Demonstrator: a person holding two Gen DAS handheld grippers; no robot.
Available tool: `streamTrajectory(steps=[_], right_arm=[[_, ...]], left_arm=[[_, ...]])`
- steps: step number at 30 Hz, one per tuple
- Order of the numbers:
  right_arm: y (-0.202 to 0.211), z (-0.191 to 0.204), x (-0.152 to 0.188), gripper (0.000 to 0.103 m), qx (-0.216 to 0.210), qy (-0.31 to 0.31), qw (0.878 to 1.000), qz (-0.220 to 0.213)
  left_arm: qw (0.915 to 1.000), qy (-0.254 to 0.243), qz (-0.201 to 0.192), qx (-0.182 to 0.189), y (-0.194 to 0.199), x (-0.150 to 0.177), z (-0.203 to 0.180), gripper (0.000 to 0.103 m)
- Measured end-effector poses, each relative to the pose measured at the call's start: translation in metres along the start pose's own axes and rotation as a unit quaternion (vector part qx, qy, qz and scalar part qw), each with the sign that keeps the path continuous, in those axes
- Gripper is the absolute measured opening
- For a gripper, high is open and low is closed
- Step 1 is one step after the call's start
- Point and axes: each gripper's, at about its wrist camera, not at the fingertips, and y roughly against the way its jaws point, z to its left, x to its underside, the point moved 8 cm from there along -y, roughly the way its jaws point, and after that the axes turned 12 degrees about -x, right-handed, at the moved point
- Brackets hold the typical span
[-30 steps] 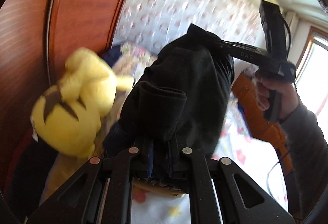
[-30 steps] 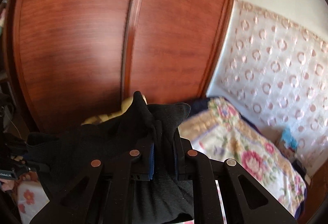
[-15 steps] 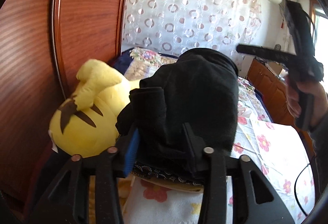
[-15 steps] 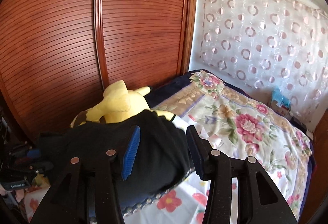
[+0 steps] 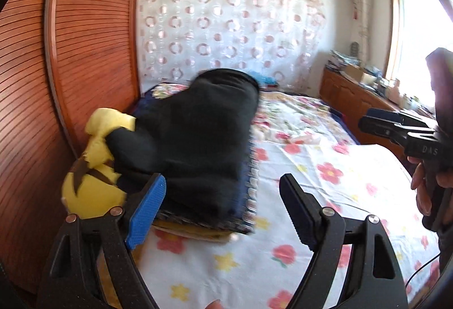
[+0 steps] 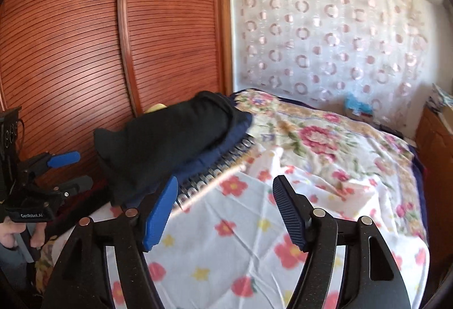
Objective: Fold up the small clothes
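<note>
- Black garment (image 5: 198,133): folded, resting atop a stack of clothes (image 5: 243,212) on the flowered bed (image 5: 325,195); it looks soft, light and floppy, best taken at a folded edge.
- Left gripper (image 5: 222,207) and right gripper (image 6: 225,210): jaws opening, nothing between them.
- Left view alone shows the yellow plush toy (image 5: 93,181); right view shows the stack's fringed edge.

Bright window (image 5: 419,34) glare, fisheye blur
</note>
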Motion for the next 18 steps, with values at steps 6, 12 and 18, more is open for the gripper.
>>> streamTrajectory(steps=[6,12,18], right_arm=[[0.067,0.006,0.044,0.072,0.053,-0.046,0.997,-0.019],[0.124,0.021,0.072,0.072,0.102,-0.079,0.991,-0.038],[0.174,0.04,0.077,0.072,0.142,-0.09,0.983,-0.071]], left_arm=[[0.9991,-0.024,-0.006,0.035,0.015,0.01,-0.043,0.083],[0.9975,-0.043,-0.023,0.052,0.038,0.008,-0.079,0.083],[0.9971,-0.039,-0.045,0.047,0.067,-0.002,-0.091,0.083]])
